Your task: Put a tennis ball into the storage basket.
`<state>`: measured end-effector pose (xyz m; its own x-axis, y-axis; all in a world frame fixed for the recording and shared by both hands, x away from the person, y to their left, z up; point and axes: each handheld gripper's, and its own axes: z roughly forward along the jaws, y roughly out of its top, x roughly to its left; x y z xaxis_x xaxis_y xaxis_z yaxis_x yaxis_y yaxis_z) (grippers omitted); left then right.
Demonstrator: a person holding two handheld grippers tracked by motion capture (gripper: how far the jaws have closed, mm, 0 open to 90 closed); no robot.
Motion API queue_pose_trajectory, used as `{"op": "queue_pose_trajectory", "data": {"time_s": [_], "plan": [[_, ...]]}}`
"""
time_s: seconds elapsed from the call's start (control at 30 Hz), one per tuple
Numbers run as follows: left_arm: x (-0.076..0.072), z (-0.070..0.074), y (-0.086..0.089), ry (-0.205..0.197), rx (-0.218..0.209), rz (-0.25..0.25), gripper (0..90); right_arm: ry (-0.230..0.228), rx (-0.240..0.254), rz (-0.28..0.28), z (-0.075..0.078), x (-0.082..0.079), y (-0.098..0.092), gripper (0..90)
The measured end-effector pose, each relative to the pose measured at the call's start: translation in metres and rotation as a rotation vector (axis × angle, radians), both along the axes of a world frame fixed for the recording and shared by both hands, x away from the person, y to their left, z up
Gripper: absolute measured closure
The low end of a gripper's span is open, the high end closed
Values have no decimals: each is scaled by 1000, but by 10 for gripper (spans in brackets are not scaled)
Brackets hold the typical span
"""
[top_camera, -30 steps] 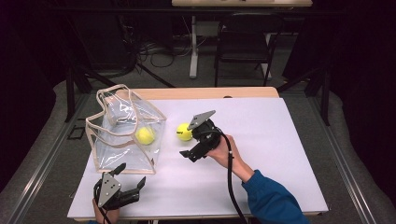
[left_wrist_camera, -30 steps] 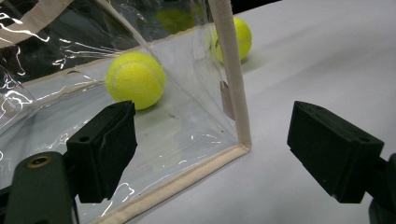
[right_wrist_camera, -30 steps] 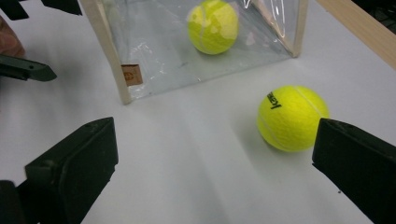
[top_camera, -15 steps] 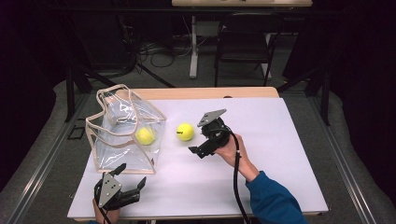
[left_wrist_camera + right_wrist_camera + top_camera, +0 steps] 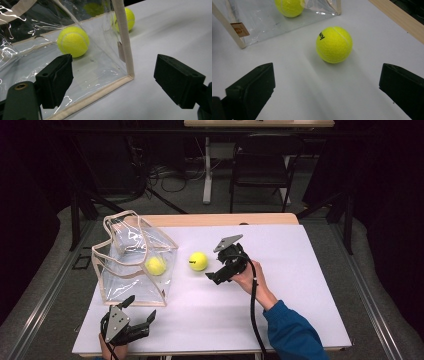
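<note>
Two tools, both with jaws spread wide and holding nothing. Right tool [image 5: 212, 276]: centre of the high view, just right of a loose tennis ball [image 5: 198, 261] on the white desk [image 5: 300, 285]; in the right gripper view that ball [image 5: 334, 44] lies ahead of the jaws, untouched. Left tool [image 5: 142, 310]: lower left of the high view, near the corner of a clear bag [image 5: 134, 265]. Second tennis ball [image 5: 155, 265]: inside the bag, left of centre.
</note>
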<state>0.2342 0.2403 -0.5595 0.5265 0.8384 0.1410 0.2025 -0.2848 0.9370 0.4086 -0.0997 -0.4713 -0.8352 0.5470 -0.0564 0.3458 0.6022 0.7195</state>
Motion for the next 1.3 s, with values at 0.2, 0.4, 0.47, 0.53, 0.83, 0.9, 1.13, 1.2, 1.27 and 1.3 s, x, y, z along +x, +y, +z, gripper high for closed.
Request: {"op": "queue_pose_trajectory", "data": {"time_s": [0.2,0.4,0.47,0.53,0.83,0.9,1.13,1.2,1.27,1.3], "plan": [[1,-1,-2,4,-1,-2,160,26,-16,7,-4,12,8,0],[3,-2,-3,8,2,-7,160,47,-21,9,-6,21,12,0],[2,-1,-2,4,-1,-6,159,44,-27,7,-6,24,15,0],[3,-2,-2,8,-5,-5,159,55,-19,12,-6,27,18,0],[3,-1,-2,5,-7,-7,159,78,-29,20,-14,39,28,0],[3,-2,-2,8,-6,-7,159,83,-26,19,-15,42,28,0],[3,-1,-2,2,-3,-8,160,116,-8,7,-23,55,31,0],[3,-1,-2,4,-2,-9,159,118,-11,13,-24,56,36,0],[3,-1,-2,5,-1,-10,159,115,-19,17,-25,57,38,0],[3,-2,-2,7,-1,-12,159,117,-27,17,-26,57,40,0]]}}
